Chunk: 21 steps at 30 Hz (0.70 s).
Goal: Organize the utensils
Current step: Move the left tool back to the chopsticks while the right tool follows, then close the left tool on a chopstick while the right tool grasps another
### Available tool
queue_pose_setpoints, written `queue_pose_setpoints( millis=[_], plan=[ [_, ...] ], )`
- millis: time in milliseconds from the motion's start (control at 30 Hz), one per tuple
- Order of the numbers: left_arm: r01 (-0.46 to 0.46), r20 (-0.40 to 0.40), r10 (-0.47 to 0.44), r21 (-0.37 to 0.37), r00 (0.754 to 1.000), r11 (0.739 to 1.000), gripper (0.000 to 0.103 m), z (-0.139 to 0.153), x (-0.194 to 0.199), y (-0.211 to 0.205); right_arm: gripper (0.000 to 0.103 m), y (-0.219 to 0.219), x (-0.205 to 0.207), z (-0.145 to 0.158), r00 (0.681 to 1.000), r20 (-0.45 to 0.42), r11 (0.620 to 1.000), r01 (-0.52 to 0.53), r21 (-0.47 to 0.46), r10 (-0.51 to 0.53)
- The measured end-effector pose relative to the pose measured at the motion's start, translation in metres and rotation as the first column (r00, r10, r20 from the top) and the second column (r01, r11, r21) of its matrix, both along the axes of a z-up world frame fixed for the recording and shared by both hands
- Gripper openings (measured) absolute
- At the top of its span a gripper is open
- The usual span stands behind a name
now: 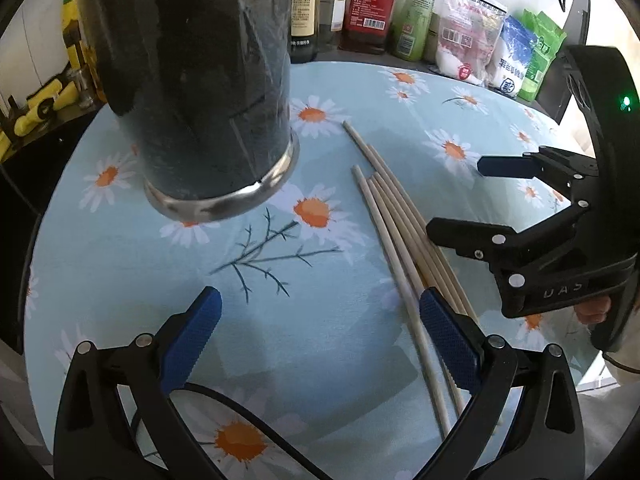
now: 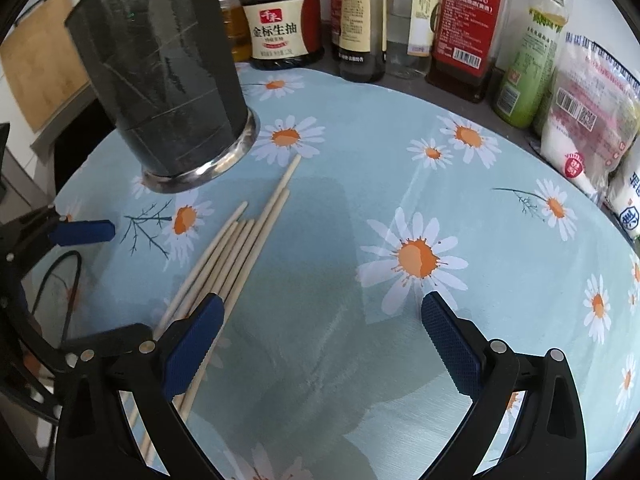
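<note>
Both pairs of fingers are held wide open and empty; the chopsticks (image 1: 400, 240) lie lengthwise between left gripper (image 1: 320, 332) and right gripper (image 2: 322, 338), pointing toward the holder (image 2: 172, 80).
</note>
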<state>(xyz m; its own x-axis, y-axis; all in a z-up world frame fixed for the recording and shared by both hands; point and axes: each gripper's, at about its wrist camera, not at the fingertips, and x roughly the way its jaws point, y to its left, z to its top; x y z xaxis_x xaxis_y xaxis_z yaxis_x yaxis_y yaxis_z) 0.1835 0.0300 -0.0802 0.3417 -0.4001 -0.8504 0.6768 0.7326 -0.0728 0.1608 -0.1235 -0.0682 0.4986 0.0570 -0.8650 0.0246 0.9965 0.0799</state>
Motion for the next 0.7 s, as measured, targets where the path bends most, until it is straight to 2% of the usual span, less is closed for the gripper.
queue_pose_setpoints(
  millis=[100,200,300,367,533,600,700],
  plan=[
    [-0.013,0.027,0.011,0.057,1.0,0.998,0.098,-0.002,0.001,-0.004,0.095,0.001,0.003,0.001,0.999,-0.031,1.0,0.022,0.004,-0.022],
    [-0.017,0.006,0.017,0.061,1.0,0.998,0.098,-0.003,0.005,-0.003,0.095,0.004,0.006,0.002,0.998,-0.062,1.0,0.026,-0.011,-0.027],
    [-0.026,-0.012,0.027,0.07,1.0,0.997,0.097,-0.003,0.006,-0.005,0.095,0.001,0.014,0.001,0.987,-0.138,0.996,0.085,-0.001,-0.084],
    [-0.026,-0.013,0.027,0.074,1.0,0.997,0.098,-0.003,0.005,-0.007,0.095,0.004,0.017,-0.001,0.981,-0.167,0.994,0.093,-0.049,-0.1],
    [-0.002,-0.01,0.003,0.097,1.0,0.995,0.098,-0.003,0.001,-0.016,0.095,0.003,0.021,-0.001,0.98,-0.173,0.995,0.095,-0.04,-0.101],
    [-0.01,0.004,0.01,0.14,1.0,0.99,0.099,-0.004,0.001,-0.02,0.095,0.003,0.023,0.0,0.978,-0.184,0.995,0.094,-0.038,-0.099],
    [-0.023,-0.014,0.025,0.145,1.0,0.989,0.099,-0.004,0.004,-0.019,0.095,0.002,0.022,-0.001,0.978,-0.184,0.995,0.094,-0.04,-0.1]
  ],
)
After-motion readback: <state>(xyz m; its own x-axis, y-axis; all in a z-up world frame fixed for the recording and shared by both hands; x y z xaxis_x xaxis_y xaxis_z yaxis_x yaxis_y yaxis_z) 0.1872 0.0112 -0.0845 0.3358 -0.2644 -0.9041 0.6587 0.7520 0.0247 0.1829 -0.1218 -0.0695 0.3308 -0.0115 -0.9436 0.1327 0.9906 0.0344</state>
